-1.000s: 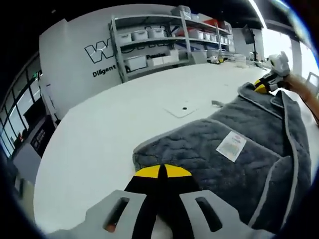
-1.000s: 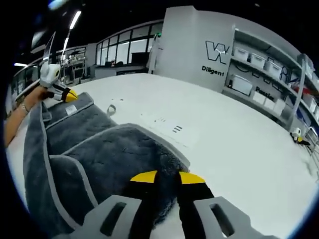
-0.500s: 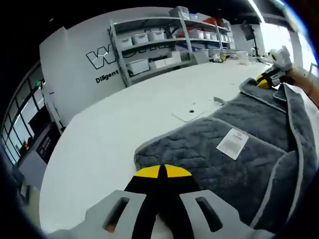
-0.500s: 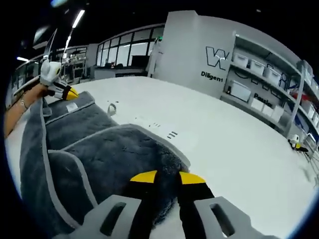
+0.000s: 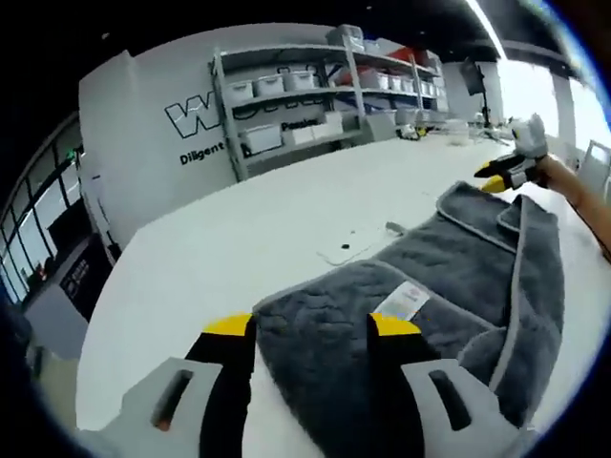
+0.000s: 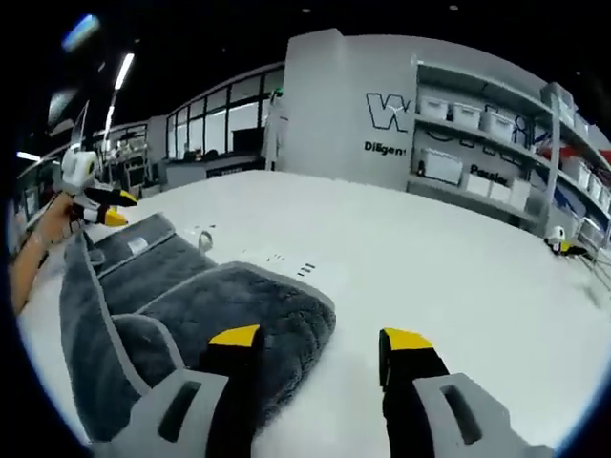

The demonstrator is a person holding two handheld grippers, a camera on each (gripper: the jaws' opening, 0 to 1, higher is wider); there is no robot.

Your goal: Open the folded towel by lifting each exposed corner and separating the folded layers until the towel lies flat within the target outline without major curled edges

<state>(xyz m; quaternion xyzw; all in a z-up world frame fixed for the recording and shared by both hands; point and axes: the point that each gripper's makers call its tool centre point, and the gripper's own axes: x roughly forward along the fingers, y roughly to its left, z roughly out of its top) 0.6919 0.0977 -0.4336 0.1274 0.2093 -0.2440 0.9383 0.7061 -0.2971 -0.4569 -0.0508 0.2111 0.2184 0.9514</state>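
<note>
The grey towel (image 5: 449, 248) lies partly unfolded on the white table (image 5: 220, 258), with a white label (image 5: 401, 301) facing up and pale piping along its folds. My left gripper (image 5: 311, 326) is open, and its jaws straddle the towel's near corner. At the towel's far end a hand holds my right gripper (image 5: 496, 176). In the right gripper view, my right gripper (image 6: 320, 337) is open. The fluffy towel corner (image 6: 286, 320) rests beside its left jaw, and bare table lies between the jaws. The left gripper (image 6: 100, 205) shows at the far left over the towel's other end.
A thin white sheet with dark marks (image 5: 348, 250) lies on the table just beyond the towel, also in the right gripper view (image 6: 296, 267). Shelves with white bins (image 5: 286, 95) line the back wall. A small yellow-and-black object (image 6: 558, 246) sits far right.
Both grippers have opened and let go of the towel corners they were holding. The towel has settled lower on the table. Both cameras have shifted slightly.
</note>
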